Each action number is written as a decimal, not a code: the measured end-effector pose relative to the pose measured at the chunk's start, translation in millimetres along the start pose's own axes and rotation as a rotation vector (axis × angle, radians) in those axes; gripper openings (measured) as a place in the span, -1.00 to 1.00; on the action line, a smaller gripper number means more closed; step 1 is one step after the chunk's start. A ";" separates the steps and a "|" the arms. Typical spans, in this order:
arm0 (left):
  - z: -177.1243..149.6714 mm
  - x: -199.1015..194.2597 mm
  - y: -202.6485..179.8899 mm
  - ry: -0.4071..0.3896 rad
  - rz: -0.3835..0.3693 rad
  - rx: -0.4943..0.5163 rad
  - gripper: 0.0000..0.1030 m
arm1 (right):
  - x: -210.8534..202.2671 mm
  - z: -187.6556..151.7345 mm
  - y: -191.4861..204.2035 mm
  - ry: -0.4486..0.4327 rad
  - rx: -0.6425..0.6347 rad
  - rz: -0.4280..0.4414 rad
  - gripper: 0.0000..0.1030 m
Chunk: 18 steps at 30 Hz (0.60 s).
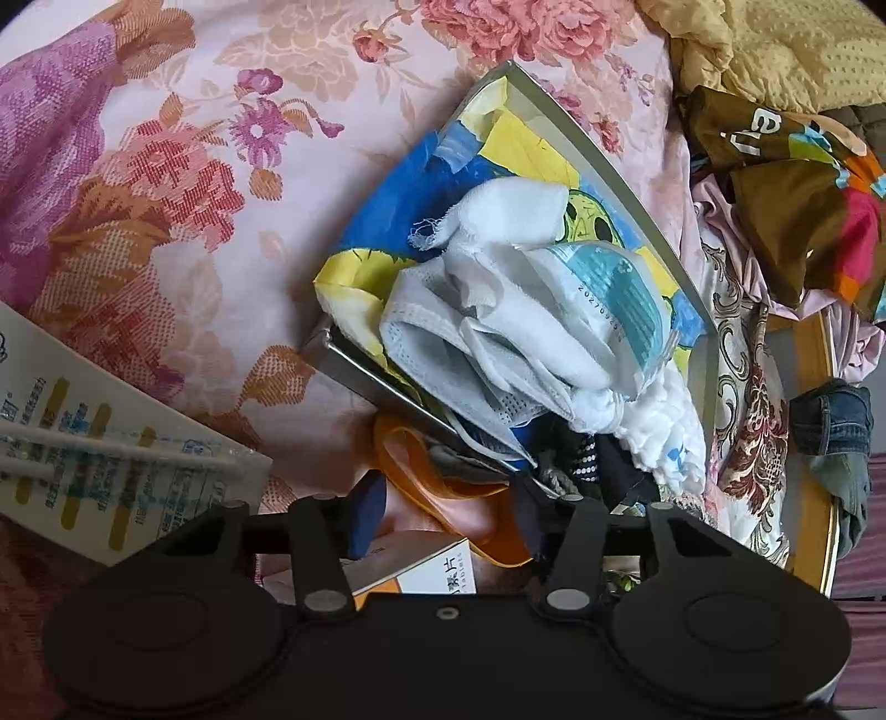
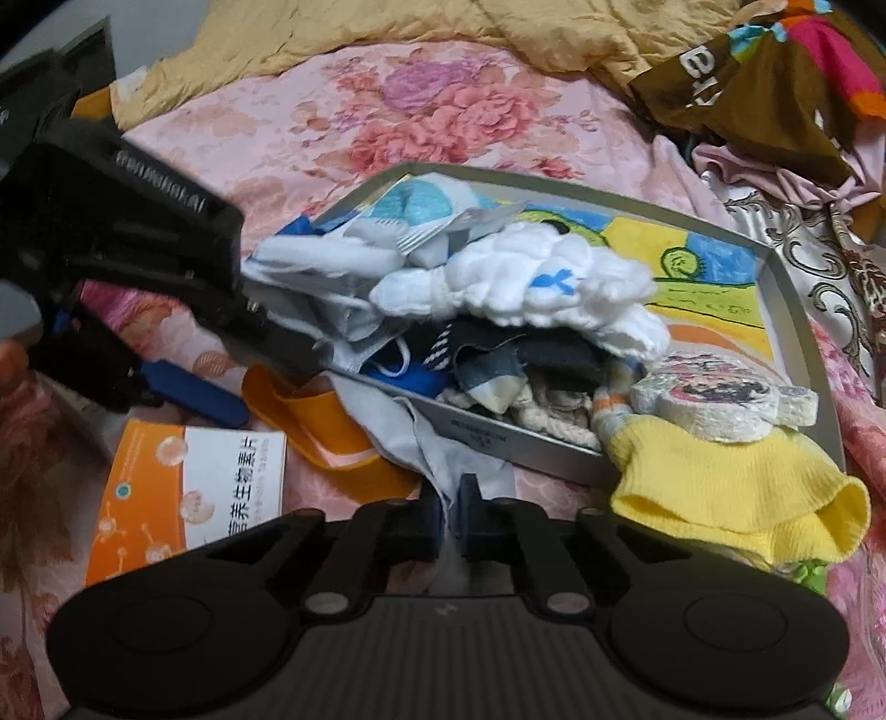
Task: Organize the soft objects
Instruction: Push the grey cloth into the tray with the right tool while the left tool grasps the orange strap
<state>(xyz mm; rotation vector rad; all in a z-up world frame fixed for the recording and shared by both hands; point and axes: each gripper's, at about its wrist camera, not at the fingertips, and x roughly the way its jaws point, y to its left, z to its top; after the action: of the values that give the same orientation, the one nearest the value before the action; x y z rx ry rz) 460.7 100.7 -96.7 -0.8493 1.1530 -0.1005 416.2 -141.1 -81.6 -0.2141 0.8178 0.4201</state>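
A shallow grey tray [image 2: 498, 443] with a bright picture lining lies on the flowered bedspread, and in the left wrist view its rim [image 1: 609, 166] runs up the middle. Piled in it are white cotton cloth [image 2: 520, 282], face masks [image 1: 443, 354] and dark socks. A yellow sock [image 2: 736, 498] hangs over its near right corner. My right gripper [image 2: 451, 515] is shut on a grey cloth [image 2: 421, 443] that trails over the tray's front wall. My left gripper [image 1: 446, 515] stands open, its fingers either side of an orange fabric piece [image 1: 437, 487] just outside the tray.
An orange and white medicine box [image 2: 194, 487] lies left of my right gripper. A printed packet of swabs [image 1: 111, 454] sits at the far left. A yellow blanket [image 2: 387, 33], brown printed cloth [image 2: 747, 83] and jeans [image 1: 830, 432] crowd the back and right.
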 end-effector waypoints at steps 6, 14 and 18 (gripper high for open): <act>-4.3 -2.9 6.9 -0.027 -0.021 0.000 -0.23 | -22.6 -3.4 -2.1 -0.087 0.022 -0.037 -0.92; -9.0 4.6 14.1 -0.008 -0.080 -0.098 -0.22 | -63.7 -4.8 2.2 -0.271 0.018 -0.108 -0.92; -12.8 13.4 14.6 -0.003 -0.081 -0.135 -0.22 | -81.6 1.1 -0.7 -0.348 0.019 -0.121 -0.92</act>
<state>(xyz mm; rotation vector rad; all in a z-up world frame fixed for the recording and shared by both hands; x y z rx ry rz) 450.9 97.5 -118.0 -1.0155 1.1317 -0.0888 367.7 -164.1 -20.1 -0.1661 0.4641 0.3236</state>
